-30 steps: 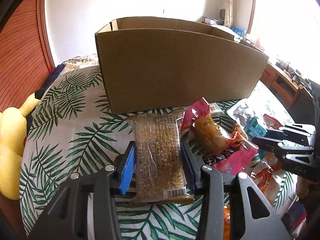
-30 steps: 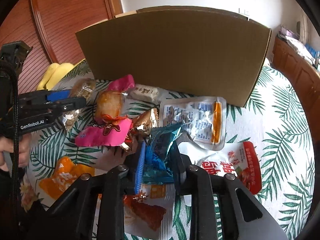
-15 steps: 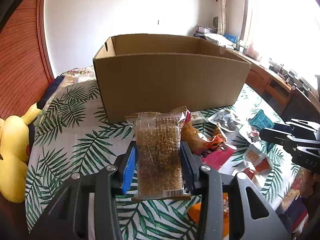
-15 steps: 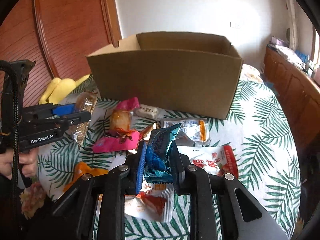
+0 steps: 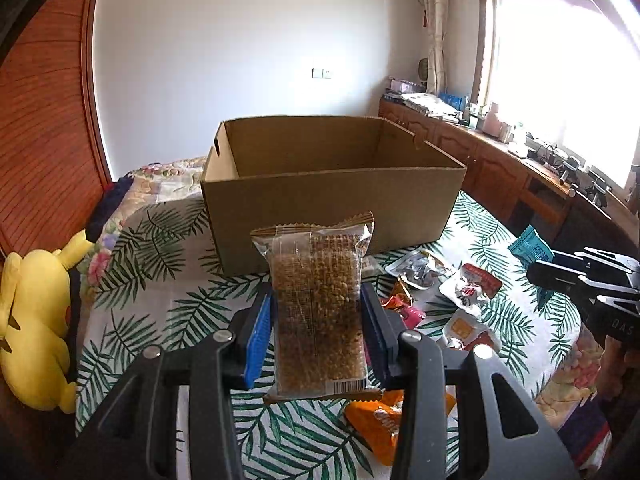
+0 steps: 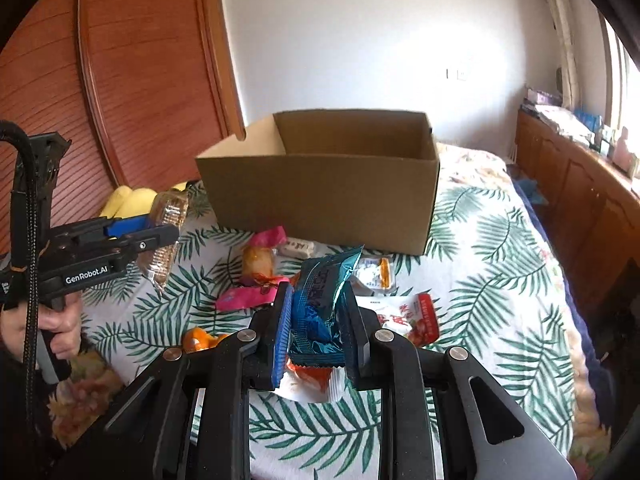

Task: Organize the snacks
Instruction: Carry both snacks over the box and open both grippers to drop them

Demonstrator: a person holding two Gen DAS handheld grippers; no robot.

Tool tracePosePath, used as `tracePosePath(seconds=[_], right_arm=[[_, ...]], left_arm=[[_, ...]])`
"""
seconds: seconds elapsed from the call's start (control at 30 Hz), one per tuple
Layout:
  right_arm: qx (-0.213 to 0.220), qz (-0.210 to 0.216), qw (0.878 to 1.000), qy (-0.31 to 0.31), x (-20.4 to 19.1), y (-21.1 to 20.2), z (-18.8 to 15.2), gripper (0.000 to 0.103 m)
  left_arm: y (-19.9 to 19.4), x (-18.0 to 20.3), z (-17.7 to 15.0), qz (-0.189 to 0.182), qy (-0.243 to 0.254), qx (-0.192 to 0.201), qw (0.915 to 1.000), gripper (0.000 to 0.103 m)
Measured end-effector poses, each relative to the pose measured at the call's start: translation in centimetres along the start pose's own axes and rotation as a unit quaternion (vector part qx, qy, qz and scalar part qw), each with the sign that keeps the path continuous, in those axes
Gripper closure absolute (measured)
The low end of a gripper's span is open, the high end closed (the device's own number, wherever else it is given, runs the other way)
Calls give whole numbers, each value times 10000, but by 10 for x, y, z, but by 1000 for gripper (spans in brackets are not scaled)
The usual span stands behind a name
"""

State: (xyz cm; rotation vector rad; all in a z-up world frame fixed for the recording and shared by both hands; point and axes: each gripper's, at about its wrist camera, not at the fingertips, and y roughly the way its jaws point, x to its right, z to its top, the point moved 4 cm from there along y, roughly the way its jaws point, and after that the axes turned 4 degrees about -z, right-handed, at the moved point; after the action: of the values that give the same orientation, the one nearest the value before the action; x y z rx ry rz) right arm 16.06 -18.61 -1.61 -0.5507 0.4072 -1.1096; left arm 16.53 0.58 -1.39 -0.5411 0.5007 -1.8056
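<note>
My left gripper (image 5: 318, 312) is shut on a clear packet of brown grain bar (image 5: 318, 300), held upright above the bed. An open cardboard box (image 5: 332, 196) stands beyond it, its inside bare where I can see. My right gripper (image 6: 316, 312) is shut on a teal foil snack packet (image 6: 320, 292), lifted off the pile. In the right wrist view the same box (image 6: 320, 200) stands ahead, and the left gripper (image 6: 160, 236) with its grain bar (image 6: 166, 224) hovers at the left. The right gripper (image 5: 560, 276) shows at the right edge of the left wrist view.
Loose snack packets lie on the palm-leaf bedspread (image 6: 480, 264): a pink one (image 6: 248, 296), an orange one (image 5: 384, 416), white and red pouches (image 6: 408, 316). A yellow plush toy (image 5: 32, 320) lies at the left. Wooden cabinets (image 5: 500, 168) line the right wall.
Both grippers have risen and pulled back from the box with their packets. The box now looks smaller and its open top has come into view.
</note>
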Motion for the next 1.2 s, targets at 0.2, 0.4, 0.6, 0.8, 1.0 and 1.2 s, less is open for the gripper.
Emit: tracePosePath(seconds=[0.2,0.4,0.6,0.8,1.0,1.2], right_arm=[[175,-53,9998,-4,0,-11,8,82],[246,-47,9997,-22,-2,-12,15,82],[323,-24,9995,-57,-1,-7,30,82],[456,6,9989,-104,1,2,56,82],[585,19,9979,-262,3,22,87,82],[611,109,9977,-273,8,51,109,82]], left_arm=[[-11,2,8,-63,15,136,9999,62],[-15,6,22,-136,20,265,9996,62],[-12,12,43,-189,89,405,9990,62],[2,14,69,-195,166,492,9985,62],[27,0,89,-243,8,480,9986,62],[50,-20,110,-249,-112,544,9981,62]])
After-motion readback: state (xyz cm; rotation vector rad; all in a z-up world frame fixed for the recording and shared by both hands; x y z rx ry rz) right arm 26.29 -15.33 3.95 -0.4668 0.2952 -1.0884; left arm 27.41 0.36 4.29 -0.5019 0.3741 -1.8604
